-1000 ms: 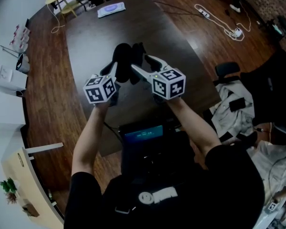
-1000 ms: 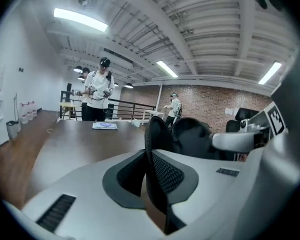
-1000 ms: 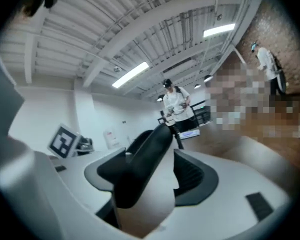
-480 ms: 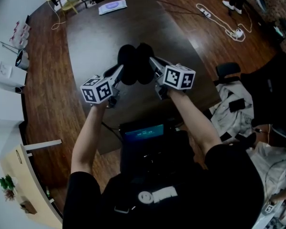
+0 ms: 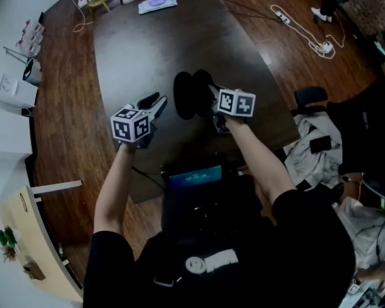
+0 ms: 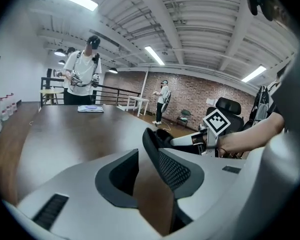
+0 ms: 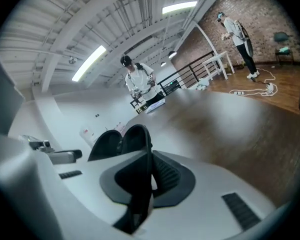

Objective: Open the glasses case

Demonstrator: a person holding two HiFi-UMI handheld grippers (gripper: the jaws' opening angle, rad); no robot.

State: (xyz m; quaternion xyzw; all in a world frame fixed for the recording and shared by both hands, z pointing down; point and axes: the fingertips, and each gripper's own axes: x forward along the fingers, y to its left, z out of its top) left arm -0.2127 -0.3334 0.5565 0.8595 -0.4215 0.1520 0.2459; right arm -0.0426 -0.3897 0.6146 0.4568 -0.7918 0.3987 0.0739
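The black glasses case [image 5: 187, 95] stands open over the dark table [image 5: 154, 43], its two shell halves side by side. My right gripper [image 5: 212, 99] is shut on the edge of the right half, having closed on it within the last second. In the right gripper view that half [image 7: 136, 136] sticks up from between the jaws, with the other half [image 7: 104, 145] to its left. My left gripper [image 5: 155, 101] sits just left of the case, apart from it. Its jaws have just been opening, and the left gripper view shows only table between them [image 6: 142, 156]. The case [image 6: 162, 136] lies beyond them.
A white packet [image 5: 157, 4] lies at the table's far end. A black device with a lit screen [image 5: 192, 177] sits at the near edge. An office chair with clothes [image 5: 317, 140] stands to the right. Cables with a power strip [image 5: 308, 34] lie on the floor. People stand beyond the table [image 6: 85, 76].
Both grippers and the case have come down and nearer to me. The left gripper has let go of the case and drawn off to the left. The right gripper has closed on the right half.
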